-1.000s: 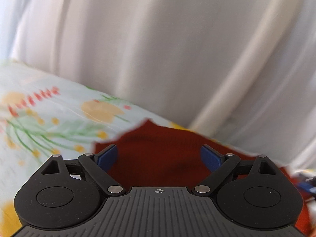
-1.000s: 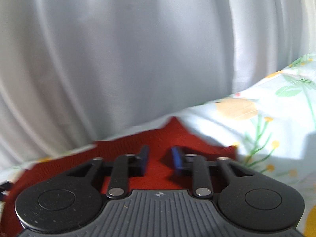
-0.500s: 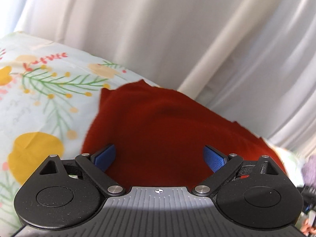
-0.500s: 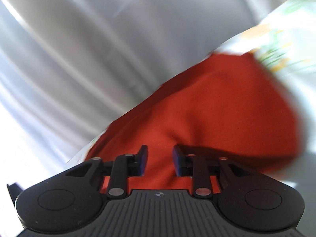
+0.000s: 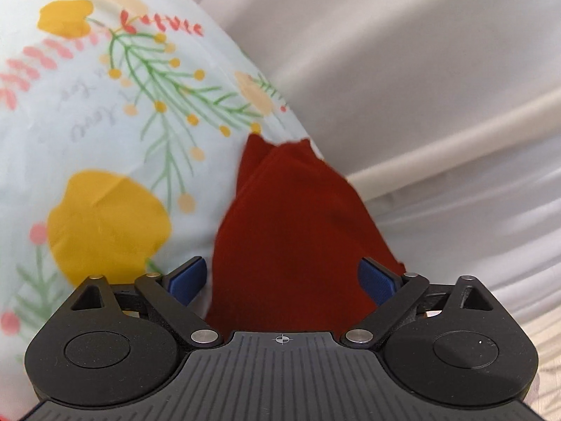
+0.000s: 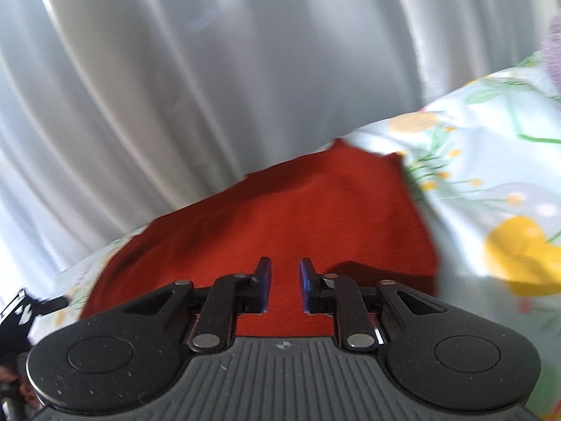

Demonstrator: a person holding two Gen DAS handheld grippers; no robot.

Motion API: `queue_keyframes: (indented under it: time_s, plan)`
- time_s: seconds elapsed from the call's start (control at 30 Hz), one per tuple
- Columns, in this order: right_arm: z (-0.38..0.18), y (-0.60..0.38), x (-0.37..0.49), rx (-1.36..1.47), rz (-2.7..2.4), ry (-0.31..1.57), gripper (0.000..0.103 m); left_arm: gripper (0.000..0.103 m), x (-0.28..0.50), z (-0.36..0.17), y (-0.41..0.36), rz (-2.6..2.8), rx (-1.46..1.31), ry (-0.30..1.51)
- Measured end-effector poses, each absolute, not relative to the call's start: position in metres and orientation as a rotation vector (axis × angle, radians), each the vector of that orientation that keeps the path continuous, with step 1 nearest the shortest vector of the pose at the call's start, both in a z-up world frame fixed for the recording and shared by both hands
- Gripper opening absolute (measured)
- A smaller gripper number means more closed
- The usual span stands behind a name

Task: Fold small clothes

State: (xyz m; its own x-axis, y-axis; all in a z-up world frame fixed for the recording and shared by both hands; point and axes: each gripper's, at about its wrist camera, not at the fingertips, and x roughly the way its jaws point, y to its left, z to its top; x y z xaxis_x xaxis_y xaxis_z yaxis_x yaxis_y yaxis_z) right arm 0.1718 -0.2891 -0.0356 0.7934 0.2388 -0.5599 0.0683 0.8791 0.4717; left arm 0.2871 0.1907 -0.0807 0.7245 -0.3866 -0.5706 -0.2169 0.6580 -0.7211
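A red garment (image 5: 298,231) lies on a flowered sheet (image 5: 105,133), stretching ahead of both tools: the left gripper (image 5: 282,277) straddles it with jaws spread wide, while the right gripper (image 6: 284,280) hangs over it, jaws closing, nothing pinched.

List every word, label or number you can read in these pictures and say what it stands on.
Grey handwriting-style script printed on the floral sheet: too faint and tilted to read.
Black-and-white marker at the left edge of the right wrist view: pattern only, no text.
Red garment: no label or print visible.
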Motion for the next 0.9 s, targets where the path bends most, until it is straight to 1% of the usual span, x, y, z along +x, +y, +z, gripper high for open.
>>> queue_keyframes:
  time_s: [0.1, 0.17, 0.2, 0.23, 0.27, 0.33, 0.37, 0.4, 0.43, 0.47, 0.53, 0.57, 0.63, 0.73, 0.9]
  plan:
    - [-0.032, -0.265, 0.182, 0.477, 0.172, 0.659, 0.017, 0.091, 0.298, -0.081, 0.194, -0.120, -0.868, 0.780]
    - [-0.032, -0.251, 0.189, 0.459, 0.220, 0.678, 0.017, 0.080, 0.306, -0.082, 0.196, -0.128, -0.867, 0.797]
    - [-0.031, -0.243, 0.191, 0.445, 0.241, 0.687, 0.017, 0.070, 0.310, -0.084, 0.198, -0.123, -0.869, 0.805]
    - [-0.031, -0.235, 0.193, 0.431, 0.258, 0.687, 0.017, 0.064, 0.313, -0.085, 0.198, -0.124, -0.873, 0.810]
    - [-0.030, -0.227, 0.195, 0.417, 0.276, 0.686, 0.017, 0.061, 0.316, -0.087, 0.199, -0.134, -0.882, 0.814]
    - [-0.029, -0.209, 0.201, 0.391, 0.319, 0.694, 0.017, 0.047, 0.322, -0.092, 0.201, -0.141, -0.900, 0.825]
    - [-0.028, -0.199, 0.203, 0.371, 0.338, 0.694, 0.017, 0.043, 0.324, -0.094, 0.201, -0.142, -0.906, 0.831]
    - [-0.027, -0.187, 0.205, 0.341, 0.359, 0.696, 0.017, 0.036, 0.327, -0.096, 0.202, -0.142, -0.909, 0.841]
    - [-0.027, -0.176, 0.207, 0.309, 0.388, 0.702, 0.017, 0.032, 0.328, -0.098, 0.202, -0.146, -0.912, 0.847]
    - [-0.028, -0.165, 0.210, 0.287, 0.409, 0.708, 0.016, 0.030, 0.330, -0.099, 0.203, -0.151, -0.919, 0.850]
    - [-0.029, -0.146, 0.213, 0.242, 0.429, 0.717, 0.014, 0.024, 0.331, -0.104, 0.206, -0.158, -0.946, 0.858]
    - [-0.029, -0.137, 0.213, 0.220, 0.438, 0.718, 0.011, 0.022, 0.331, -0.105, 0.207, -0.159, -0.963, 0.861]
    - [-0.032, -0.123, 0.216, 0.196, 0.455, 0.733, 0.010, 0.018, 0.330, -0.108, 0.210, -0.164, -0.991, 0.857]
    - [-0.041, -0.112, 0.218, 0.163, 0.449, 0.787, 0.009, 0.016, 0.327, -0.106, 0.210, -0.165, -0.996, 0.844]
    - [-0.044, -0.118, 0.217, 0.184, 0.437, 0.777, 0.008, 0.015, 0.324, -0.093, 0.205, -0.150, -0.957, 0.845]
